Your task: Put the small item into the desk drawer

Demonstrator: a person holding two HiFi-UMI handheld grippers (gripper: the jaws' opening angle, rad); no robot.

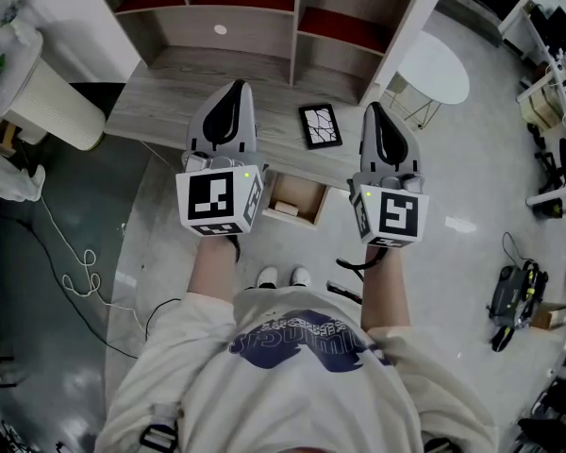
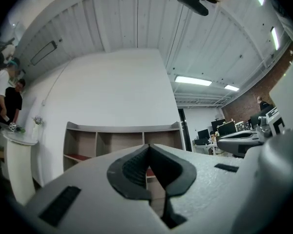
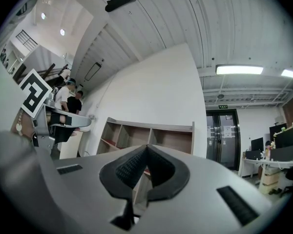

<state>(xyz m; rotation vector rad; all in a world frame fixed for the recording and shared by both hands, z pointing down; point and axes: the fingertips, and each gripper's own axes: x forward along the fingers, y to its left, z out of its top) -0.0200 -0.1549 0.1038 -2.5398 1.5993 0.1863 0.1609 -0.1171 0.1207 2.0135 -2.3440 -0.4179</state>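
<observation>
Holding left tongs (image 1: 234, 87) and right tongs (image 1: 374, 109) clenched, empty, above the counter (image 1: 166, 97), I judge it nearly done: small item (image 1: 285, 209) lies in the open drawer (image 1: 305, 191), unshut.

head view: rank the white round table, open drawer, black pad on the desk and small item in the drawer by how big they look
1. white round table
2. open drawer
3. black pad, only slightly smaller than the drawer
4. small item, clearly the smallest
</observation>
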